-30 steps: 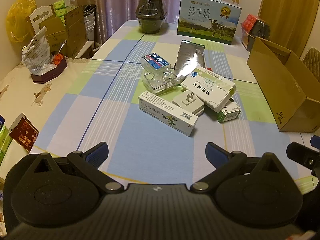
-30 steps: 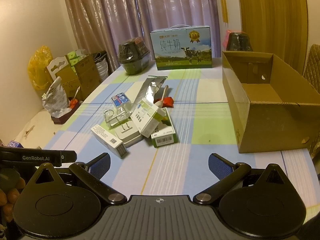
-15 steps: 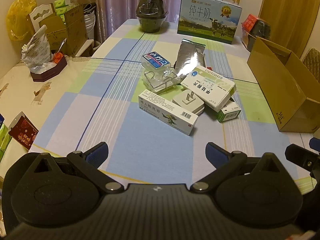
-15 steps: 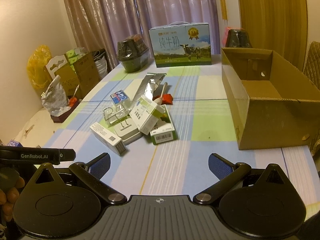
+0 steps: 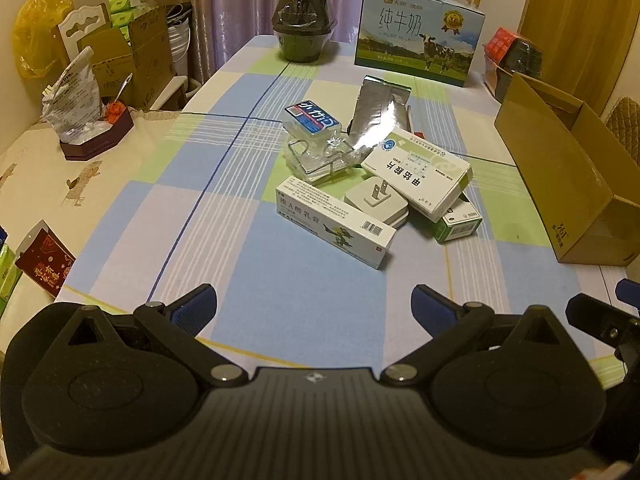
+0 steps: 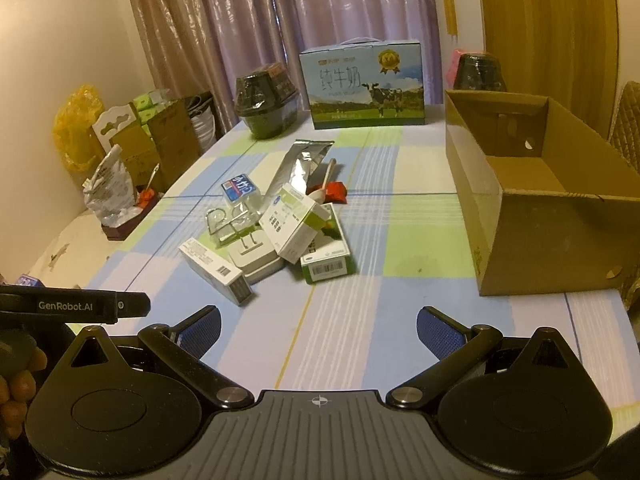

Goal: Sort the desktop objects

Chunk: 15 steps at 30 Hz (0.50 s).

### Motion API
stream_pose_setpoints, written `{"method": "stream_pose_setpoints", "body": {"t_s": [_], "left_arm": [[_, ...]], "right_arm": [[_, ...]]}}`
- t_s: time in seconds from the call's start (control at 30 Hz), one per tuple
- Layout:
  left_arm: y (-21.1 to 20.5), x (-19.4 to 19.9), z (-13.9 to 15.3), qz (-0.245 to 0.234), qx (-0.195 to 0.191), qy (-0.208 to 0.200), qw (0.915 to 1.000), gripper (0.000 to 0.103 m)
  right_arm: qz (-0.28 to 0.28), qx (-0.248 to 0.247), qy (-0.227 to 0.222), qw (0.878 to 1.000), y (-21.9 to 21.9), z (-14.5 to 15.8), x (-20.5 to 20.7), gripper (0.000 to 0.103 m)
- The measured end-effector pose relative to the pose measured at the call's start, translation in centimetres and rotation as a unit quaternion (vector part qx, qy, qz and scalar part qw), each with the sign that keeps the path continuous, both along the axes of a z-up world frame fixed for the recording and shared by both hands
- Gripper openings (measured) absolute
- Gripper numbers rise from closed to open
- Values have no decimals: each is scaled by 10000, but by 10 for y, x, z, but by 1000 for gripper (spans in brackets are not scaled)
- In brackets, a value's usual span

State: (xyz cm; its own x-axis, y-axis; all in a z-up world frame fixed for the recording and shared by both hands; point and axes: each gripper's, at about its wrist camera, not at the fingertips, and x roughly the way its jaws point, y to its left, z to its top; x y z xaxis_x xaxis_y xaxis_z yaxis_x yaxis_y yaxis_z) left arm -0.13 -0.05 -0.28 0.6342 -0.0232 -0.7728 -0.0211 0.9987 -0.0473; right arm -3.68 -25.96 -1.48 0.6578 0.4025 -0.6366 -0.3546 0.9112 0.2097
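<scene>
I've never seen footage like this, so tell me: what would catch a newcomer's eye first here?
Probably the jumble of small boxes mid-table, with a white medicine box leaning atop a plug adapter and a silver foil pouch behind. Next, the open cardboard box at the right edge and the blue milk carton by the curtains. Both grippers, left gripper and right gripper, hang open.
</scene>
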Motion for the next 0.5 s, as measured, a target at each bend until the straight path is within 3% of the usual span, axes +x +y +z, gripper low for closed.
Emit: {"method": "stream_pose_setpoints", "body": {"t_s": [0.27, 0.5], "left_arm": [[0, 2, -2, -21, -43, 13, 10000, 102], [2, 8, -4, 3, -82, 84, 9999, 102]], "right_arm": [[171, 15, -323, 9993, 0, -3, -1, 101], [239, -44, -94, 9997, -2, -8, 12, 101]]}}
